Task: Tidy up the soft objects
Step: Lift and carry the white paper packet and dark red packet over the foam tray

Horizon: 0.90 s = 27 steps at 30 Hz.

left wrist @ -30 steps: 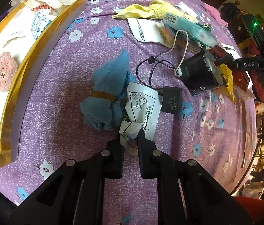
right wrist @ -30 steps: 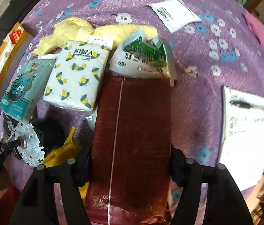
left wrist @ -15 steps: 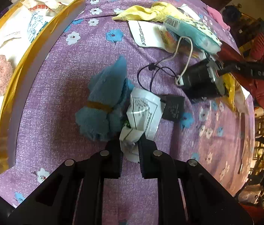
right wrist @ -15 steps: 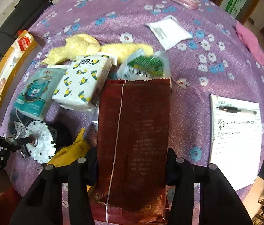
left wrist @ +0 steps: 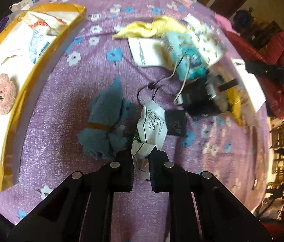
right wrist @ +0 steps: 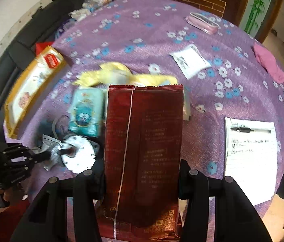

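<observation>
My left gripper (left wrist: 141, 157) is shut on a crumpled white printed packet (left wrist: 151, 129) and holds it just above the purple flowered cloth (left wrist: 51, 133). A blue fuzzy cloth bound with a yellow band (left wrist: 105, 119) lies to its left. My right gripper (right wrist: 142, 173) is shut on a dark red foil bag (right wrist: 144, 141), lifted above the table. Below it lie a yellow cloth (right wrist: 109, 74), also in the left wrist view (left wrist: 150, 27), and a teal tissue pack (right wrist: 86, 111). My left gripper also shows in the right wrist view (right wrist: 47, 154).
A large yellow-edged white package (left wrist: 7, 80) lies at left. A black motor with a white disc (right wrist: 79, 155), its wires and a black block (left wrist: 175, 124) sit mid-table. A notepad with a pen (right wrist: 250, 155), a white leaflet (right wrist: 190, 60) and pink cloth (right wrist: 268, 64) lie right.
My right gripper has lifted the red bag up and away, so the table looks farther off. My left gripper has raised the white packet slightly and crumpled it more.
</observation>
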Each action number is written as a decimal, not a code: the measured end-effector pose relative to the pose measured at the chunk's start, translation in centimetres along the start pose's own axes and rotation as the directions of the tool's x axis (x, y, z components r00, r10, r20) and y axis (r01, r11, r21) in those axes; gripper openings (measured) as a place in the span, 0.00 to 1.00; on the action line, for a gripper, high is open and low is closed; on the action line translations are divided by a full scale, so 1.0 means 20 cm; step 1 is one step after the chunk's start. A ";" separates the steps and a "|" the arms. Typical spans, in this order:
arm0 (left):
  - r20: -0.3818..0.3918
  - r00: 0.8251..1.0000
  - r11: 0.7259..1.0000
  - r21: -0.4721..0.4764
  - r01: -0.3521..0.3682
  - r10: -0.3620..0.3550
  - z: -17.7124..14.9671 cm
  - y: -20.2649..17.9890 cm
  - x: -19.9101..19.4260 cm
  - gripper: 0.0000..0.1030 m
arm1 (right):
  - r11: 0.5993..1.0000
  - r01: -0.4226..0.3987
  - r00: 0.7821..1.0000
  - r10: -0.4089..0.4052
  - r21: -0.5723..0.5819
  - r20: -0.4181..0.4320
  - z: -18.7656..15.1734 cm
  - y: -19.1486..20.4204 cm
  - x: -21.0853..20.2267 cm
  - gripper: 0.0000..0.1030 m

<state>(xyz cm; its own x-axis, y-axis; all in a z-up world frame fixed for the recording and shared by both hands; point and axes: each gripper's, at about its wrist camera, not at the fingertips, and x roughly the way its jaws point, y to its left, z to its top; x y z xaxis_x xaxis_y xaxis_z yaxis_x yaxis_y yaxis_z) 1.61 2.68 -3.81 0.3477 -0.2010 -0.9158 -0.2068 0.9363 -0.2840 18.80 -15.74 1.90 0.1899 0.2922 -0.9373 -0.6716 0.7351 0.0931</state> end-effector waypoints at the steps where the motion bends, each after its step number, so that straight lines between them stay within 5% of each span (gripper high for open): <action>1: 0.012 1.000 1.000 -0.007 0.010 -0.010 0.00 0.00 -0.03 0.10 | 1.000 -0.003 1.000 0.003 -0.002 0.008 0.01 0.01 -0.01 0.48; 12: 0.075 0.997 0.998 -0.049 0.037 -0.034 0.00 0.07 -0.17 0.10 | 0.995 -0.064 0.995 0.070 -0.075 0.068 0.09 0.22 -0.09 0.48; 27: 0.131 0.991 0.981 -0.187 0.050 -0.026 -0.18 0.34 -0.42 0.10 | 0.972 -0.147 0.986 0.158 -0.185 0.046 0.09 0.54 -0.05 0.48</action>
<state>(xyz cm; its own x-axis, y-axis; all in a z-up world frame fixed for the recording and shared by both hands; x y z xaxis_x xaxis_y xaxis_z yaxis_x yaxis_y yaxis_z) -5.99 9.78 0.89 0.4695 -0.1860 -0.8631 -0.3561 0.8546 -0.3778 12.61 -7.04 4.52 0.1144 0.4327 -0.8943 -0.8130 0.5581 0.1660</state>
